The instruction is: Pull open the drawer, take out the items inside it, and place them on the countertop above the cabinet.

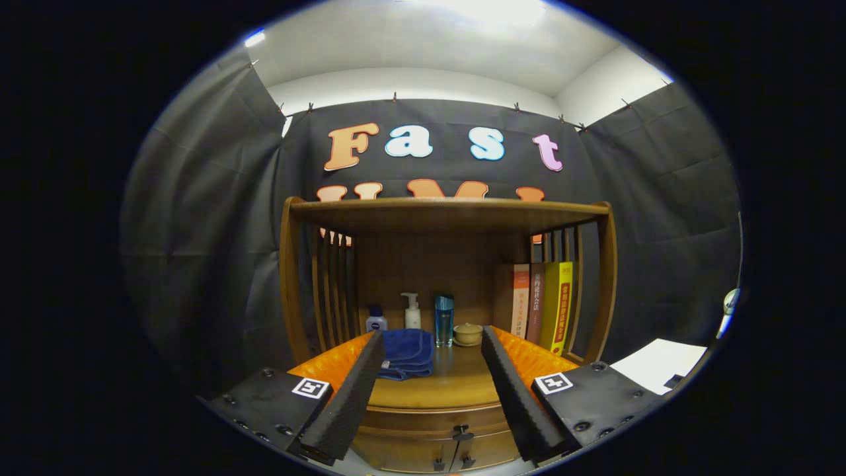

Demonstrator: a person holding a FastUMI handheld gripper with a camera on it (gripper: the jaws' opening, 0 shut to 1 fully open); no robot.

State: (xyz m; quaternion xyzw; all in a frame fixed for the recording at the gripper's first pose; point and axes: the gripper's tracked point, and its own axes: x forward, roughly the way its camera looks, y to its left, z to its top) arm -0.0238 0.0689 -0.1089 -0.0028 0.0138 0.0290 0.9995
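The tongs (433, 390) hang wide open, holding nothing, in front of the cabinet. The drawer (429, 423) looks closed, its dark knob (461, 434) low between the fingers. Next: drop toward the knob, pinch it and pull; the surface (456, 383) above already carries a towel (406, 354).

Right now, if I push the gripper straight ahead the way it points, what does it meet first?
Probably the cabinet's countertop edge. The open gripper sits just above the shut drawer, fingers straddling the countertop. Going on over it, the folded blue towel by the left finger comes next. Depth is unclear.
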